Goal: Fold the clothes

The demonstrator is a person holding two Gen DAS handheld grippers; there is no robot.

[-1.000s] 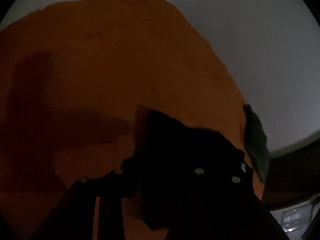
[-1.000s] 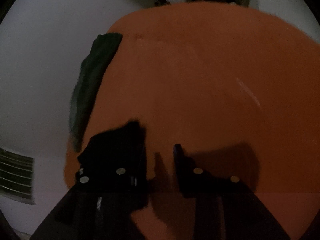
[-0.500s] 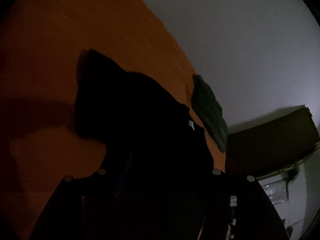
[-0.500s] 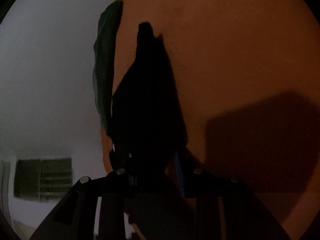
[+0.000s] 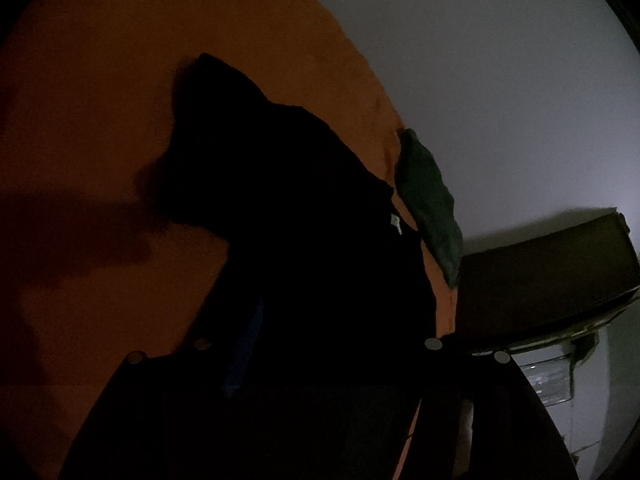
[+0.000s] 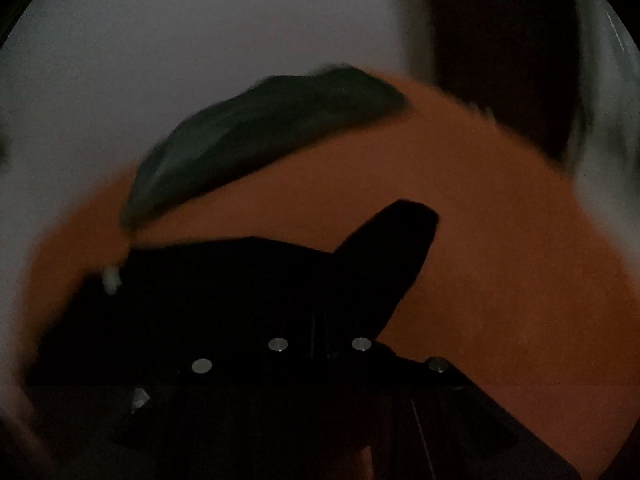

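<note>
2 garments on orange surface (image 5: 100, 80): black garment (image 5: 300, 220), green garment (image 6: 260, 128); pale wall (image 5: 500, 80); fingers' state unclear.

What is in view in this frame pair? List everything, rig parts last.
Black garment: one, black, lying on the orange surface right in front of both claws; a small white tag shows at its edge.
Green garment: one, dark green, bunched at the orange surface's edge by the wall.
Orange surface: one, orange, under both garments.
Wall: pale grey, behind the surface.
Dark furniture: one, dark brown, against the wall beyond the surface's end.
Left claw: black, low in the left wrist view, fingers lost in the black cloth; too dark to tell whether it grips.
Right claw: black, fingers close together with black cloth at them.
</note>
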